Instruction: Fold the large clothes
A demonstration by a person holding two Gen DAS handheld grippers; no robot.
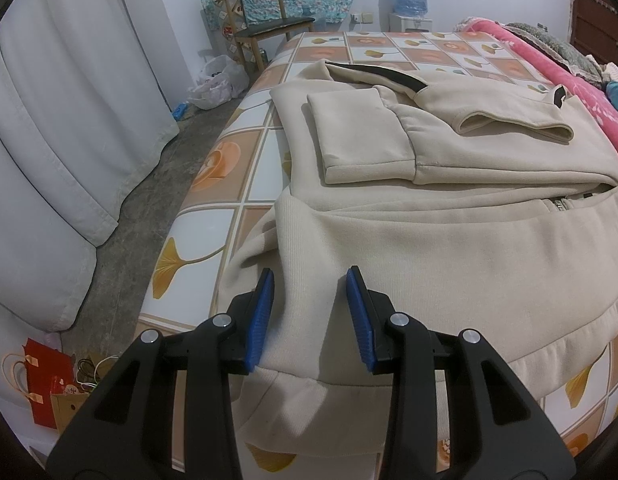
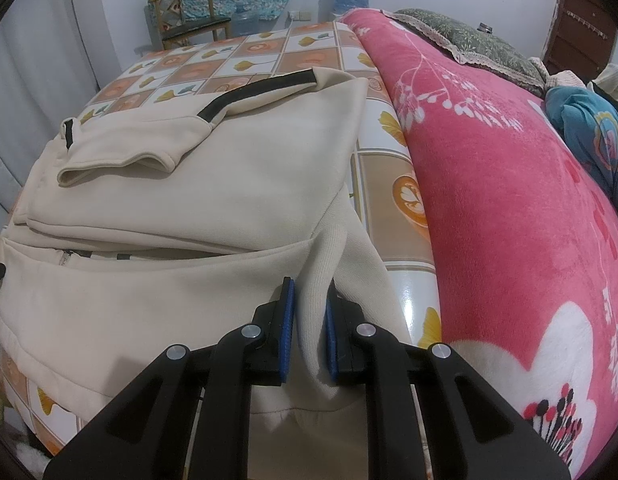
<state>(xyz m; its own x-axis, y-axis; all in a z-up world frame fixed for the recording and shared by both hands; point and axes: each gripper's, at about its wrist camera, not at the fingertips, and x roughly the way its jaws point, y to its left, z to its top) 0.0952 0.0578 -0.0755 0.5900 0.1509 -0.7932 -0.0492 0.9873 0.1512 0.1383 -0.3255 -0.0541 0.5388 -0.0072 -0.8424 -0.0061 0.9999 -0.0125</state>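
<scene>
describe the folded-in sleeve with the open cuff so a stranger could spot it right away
Start at the bed with the tiled flower cover, then the beige jacket spread on it. On the jacket's far half lie two folded-in sleeves; this sleeve is the one nearer the pink blanket. Its cuff gapes open like a tube mouth, while the other sleeve lies flat.
</scene>
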